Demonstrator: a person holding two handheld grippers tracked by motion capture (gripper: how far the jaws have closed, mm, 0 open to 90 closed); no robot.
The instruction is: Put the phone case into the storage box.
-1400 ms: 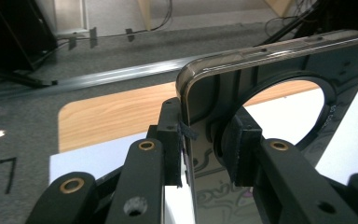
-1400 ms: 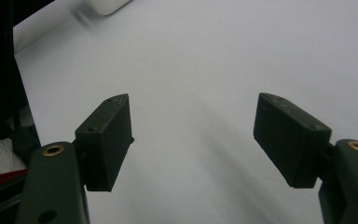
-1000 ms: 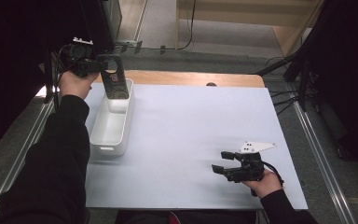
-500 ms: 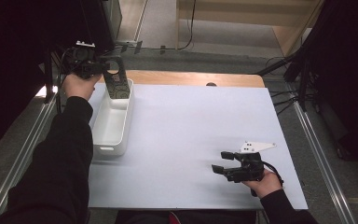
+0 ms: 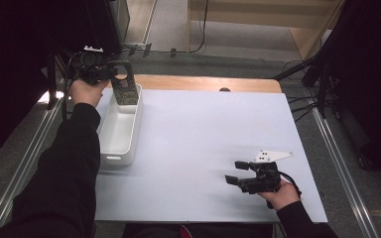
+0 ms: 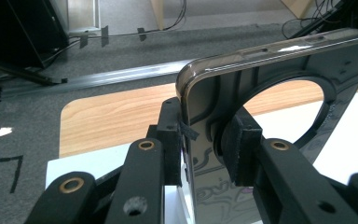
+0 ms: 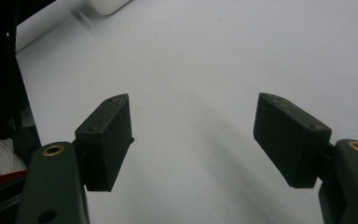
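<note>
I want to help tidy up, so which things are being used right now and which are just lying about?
In use:
- phone case, dark and see-through, clamped in the left hand-held gripper
- white bin, just below the case

Lying about:
- right hand-held gripper, open and holding nothing
- white table mat
- wooden table edge
- cables on the floor

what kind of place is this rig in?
Likely a lab data-collection station: a white mat on a wooden table, metal rails along its sides, cables across grey carpet, dark screens around.
</note>
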